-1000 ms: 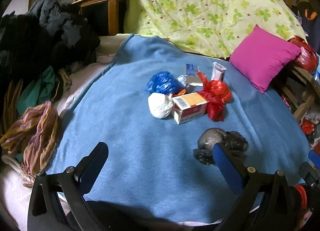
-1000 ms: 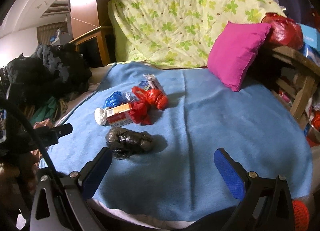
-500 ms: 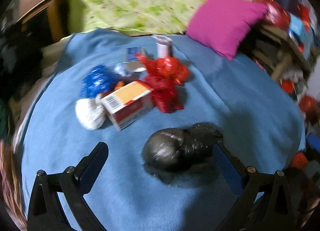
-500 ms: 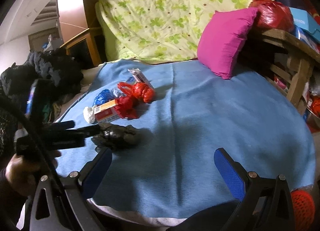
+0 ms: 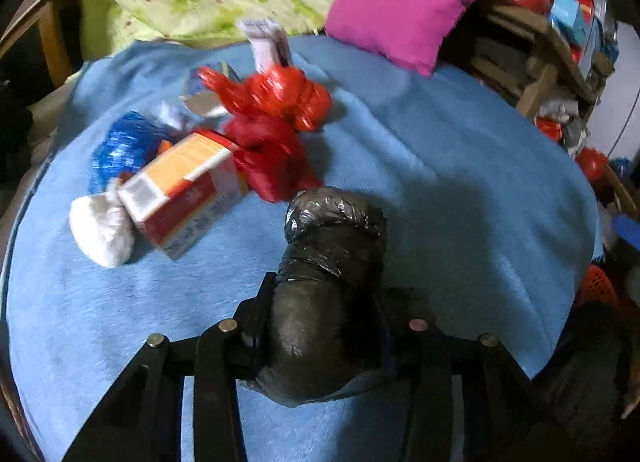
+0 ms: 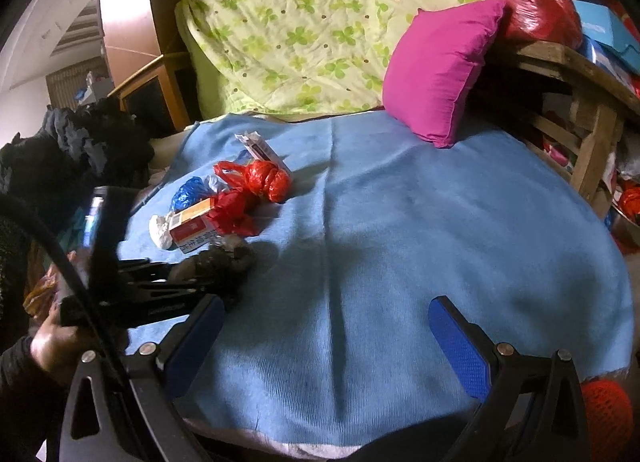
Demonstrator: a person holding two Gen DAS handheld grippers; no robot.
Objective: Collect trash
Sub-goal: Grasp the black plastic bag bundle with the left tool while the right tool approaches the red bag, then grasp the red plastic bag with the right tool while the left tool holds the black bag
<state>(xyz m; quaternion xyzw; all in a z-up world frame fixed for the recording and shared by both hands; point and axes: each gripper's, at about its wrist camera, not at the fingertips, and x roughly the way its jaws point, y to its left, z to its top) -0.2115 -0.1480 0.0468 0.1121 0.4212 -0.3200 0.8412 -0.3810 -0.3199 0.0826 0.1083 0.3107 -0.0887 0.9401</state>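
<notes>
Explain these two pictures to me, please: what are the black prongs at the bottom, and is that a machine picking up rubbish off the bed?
No machine moves by itself here: a person holds a two-fingered grabbing tool in each hand, and a small wide-angle camera on each tool looks forward along its fingers. One picture comes from the left tool, the other from the right.

In the left view, the left gripper has closed on a black plastic bag. In the right view, the right gripper is open, with blue pads, and holds nothing; it hangs over the blue blanket.

Still lying on the blanket are a red bag, a blue bag, a white wad and an orange and red carton. A pink pillow leans at the back.
</notes>
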